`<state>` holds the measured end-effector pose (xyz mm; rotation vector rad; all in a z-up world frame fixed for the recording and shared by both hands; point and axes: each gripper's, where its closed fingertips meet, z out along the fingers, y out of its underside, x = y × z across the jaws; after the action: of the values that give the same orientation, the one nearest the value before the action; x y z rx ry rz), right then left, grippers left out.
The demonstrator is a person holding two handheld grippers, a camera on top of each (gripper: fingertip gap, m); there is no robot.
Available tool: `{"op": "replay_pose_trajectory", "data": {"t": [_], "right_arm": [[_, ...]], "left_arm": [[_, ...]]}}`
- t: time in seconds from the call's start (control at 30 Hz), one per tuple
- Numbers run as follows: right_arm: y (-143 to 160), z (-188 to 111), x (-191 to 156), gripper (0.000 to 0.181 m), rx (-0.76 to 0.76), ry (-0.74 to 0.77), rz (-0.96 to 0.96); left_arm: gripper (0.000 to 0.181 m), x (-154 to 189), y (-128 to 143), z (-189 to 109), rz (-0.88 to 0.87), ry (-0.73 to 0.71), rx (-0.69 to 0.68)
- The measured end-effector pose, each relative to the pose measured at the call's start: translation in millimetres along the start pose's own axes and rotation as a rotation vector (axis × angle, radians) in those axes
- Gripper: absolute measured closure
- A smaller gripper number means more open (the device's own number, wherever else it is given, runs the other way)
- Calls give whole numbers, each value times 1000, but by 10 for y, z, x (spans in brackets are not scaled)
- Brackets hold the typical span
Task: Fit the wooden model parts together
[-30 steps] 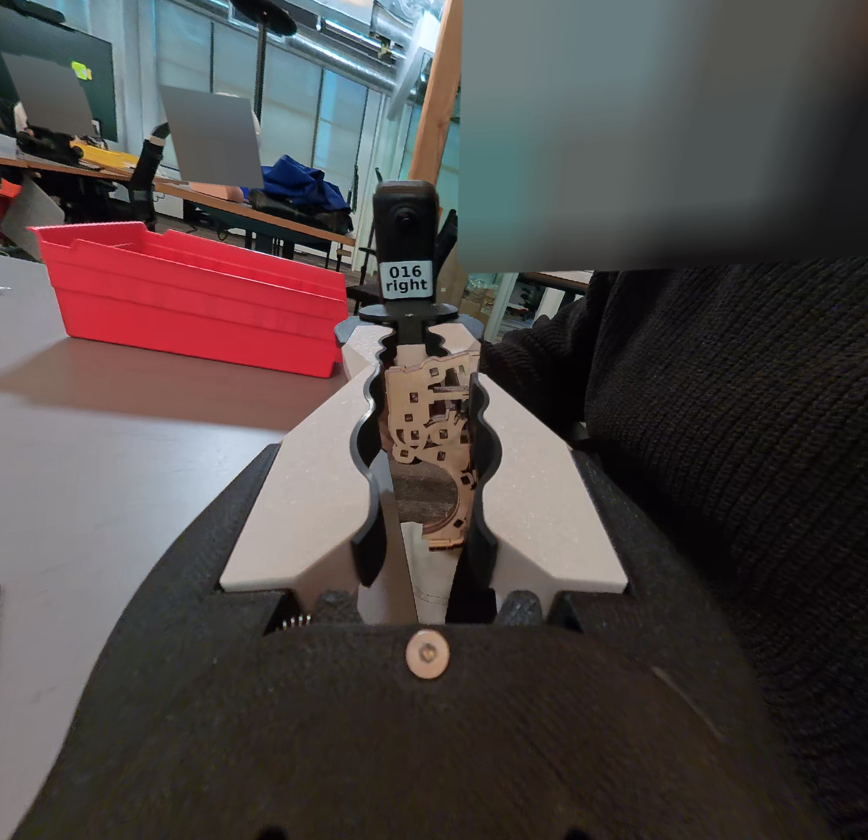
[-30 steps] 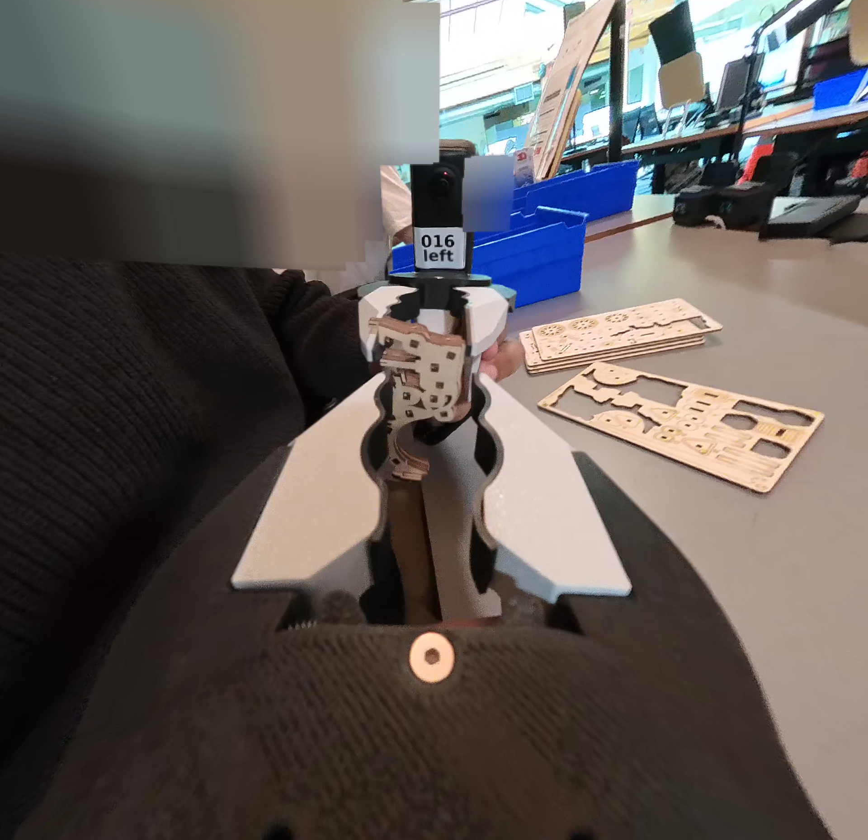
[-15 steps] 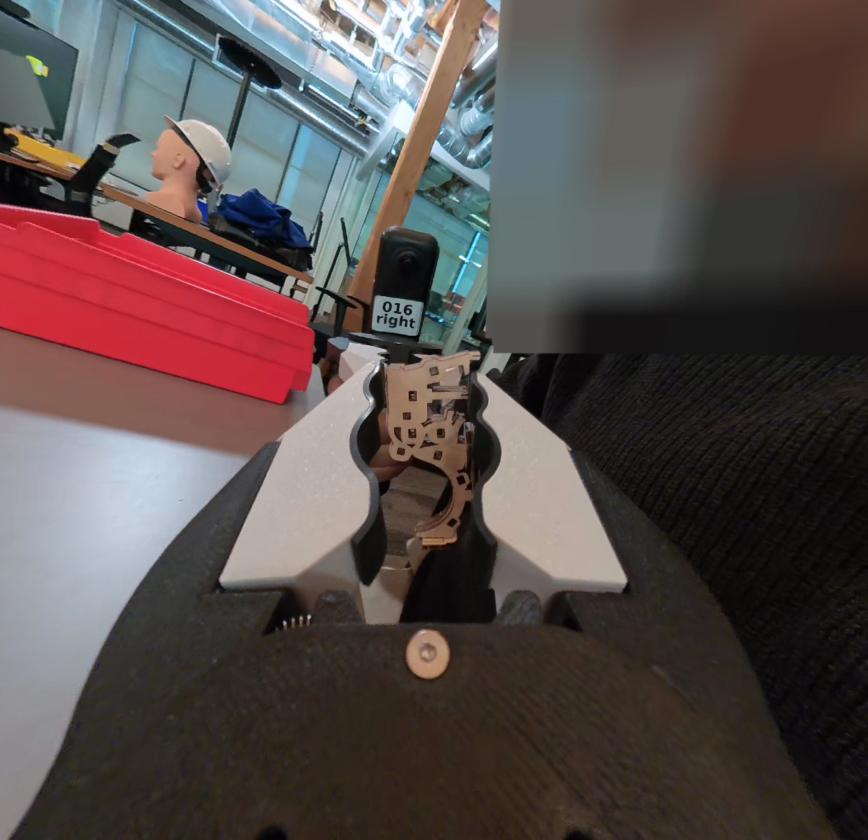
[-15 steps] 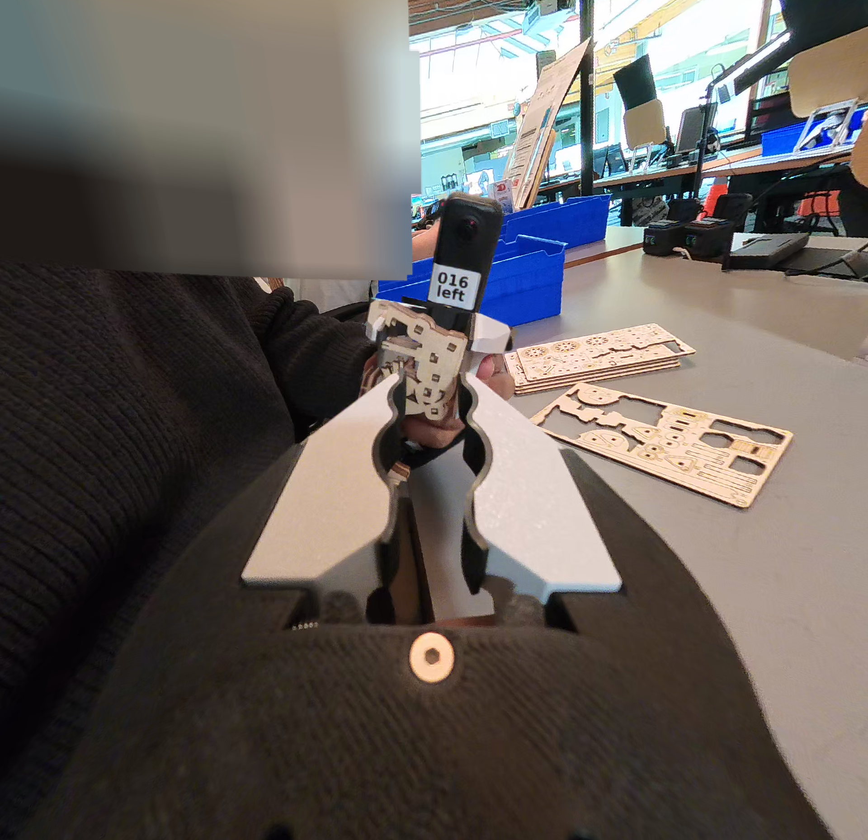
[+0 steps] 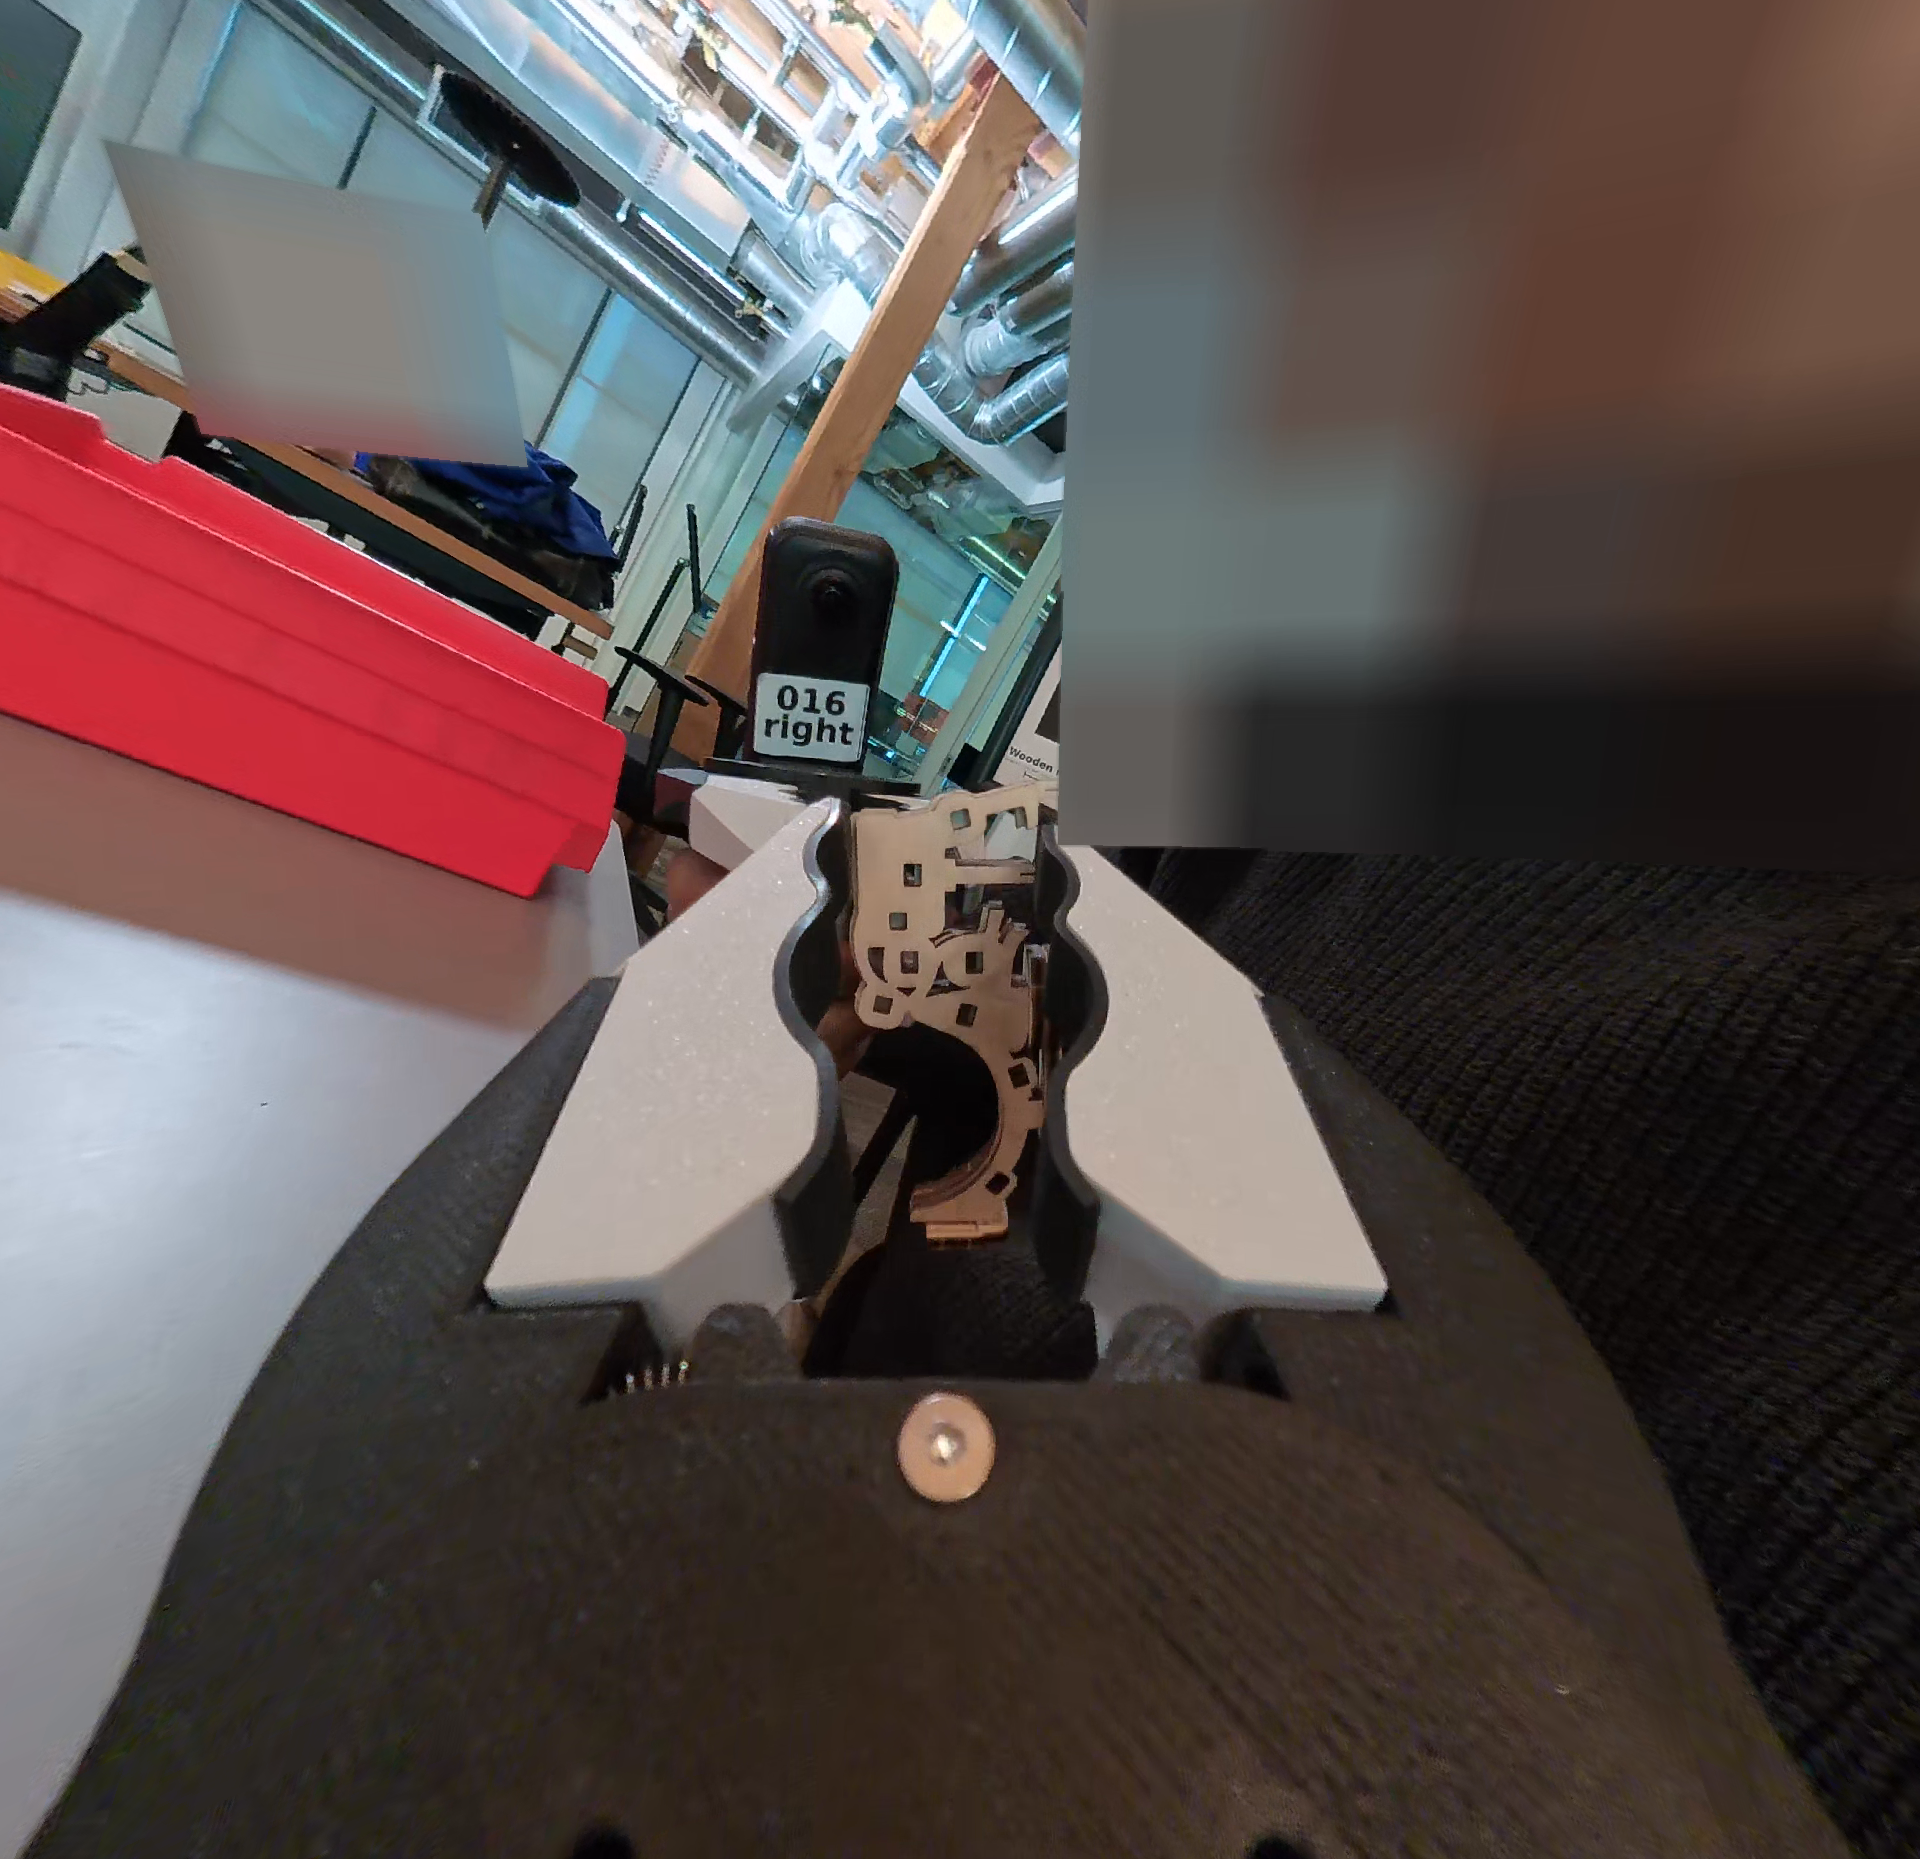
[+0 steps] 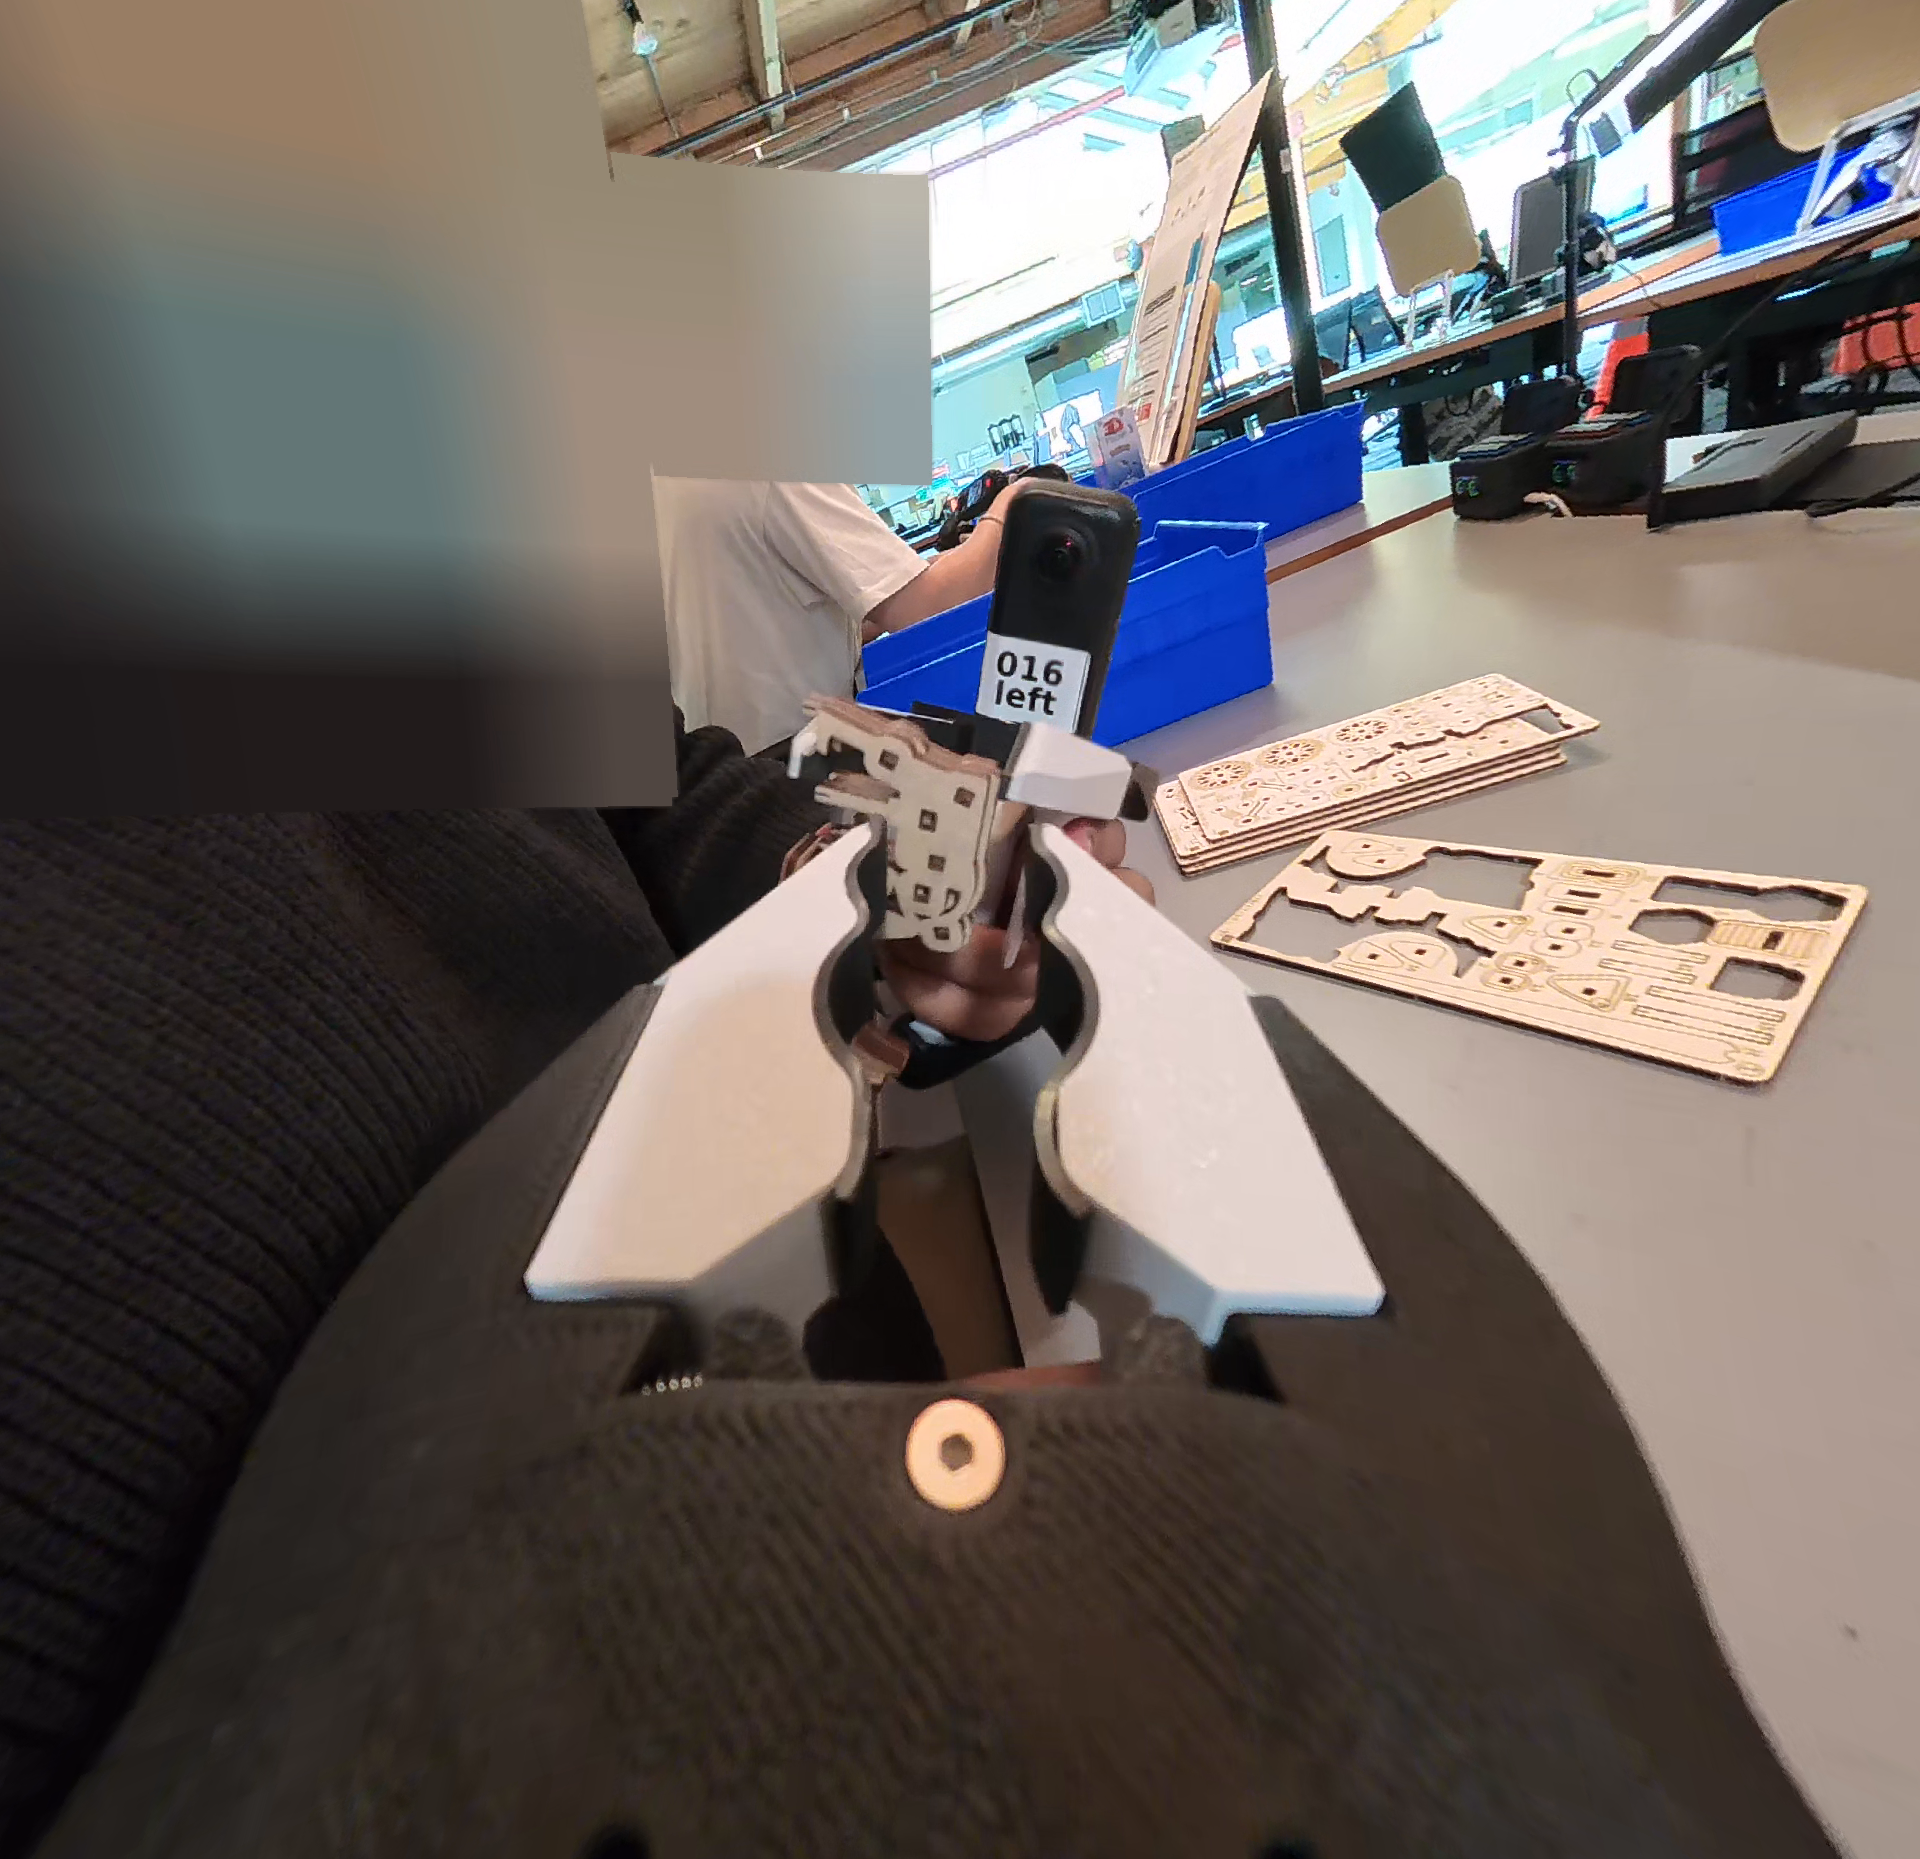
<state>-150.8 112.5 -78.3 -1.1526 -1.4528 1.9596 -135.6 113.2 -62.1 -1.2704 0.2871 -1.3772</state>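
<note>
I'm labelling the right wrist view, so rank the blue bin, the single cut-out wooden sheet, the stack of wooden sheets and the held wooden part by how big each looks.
1. Single cut-out wooden sheet
2. Blue bin, partly hidden, so close to first
3. Stack of wooden sheets
4. Held wooden part

Nearness skews all of these.

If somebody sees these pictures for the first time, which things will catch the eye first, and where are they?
First comes the pale wooden model piece, full of small square holes, held in the air between the left gripper and the right gripper, in front of a black knitted sweater. Next are the red bin on the grey table and the cut-out wooden sheets lying flat near a blue bin.
</note>
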Motion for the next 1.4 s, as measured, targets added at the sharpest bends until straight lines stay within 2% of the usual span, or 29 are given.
{"op": "replay_pose_trajectory", "data": {"t": [0.1,0.53,0.93,1.2,1.4], "right_arm": [[13,11,-26,162,-8,0,-29],[-13,42,-56,165,-22,56,-162],[-9,38,-46,165,-9,6,-53],[5,18,-54,165,-16,-15,-53],[-36,-2,-13,165,12,-5,-29]], "left_arm": [[149,-8,3,8,-17,0,11],[149,42,-23,13,-6,16,24],[150,21,-31,3,-54,25,35],[150,18,-12,13,-78,33,20],[143,-29,-94,-35,-118,25,60]]}}
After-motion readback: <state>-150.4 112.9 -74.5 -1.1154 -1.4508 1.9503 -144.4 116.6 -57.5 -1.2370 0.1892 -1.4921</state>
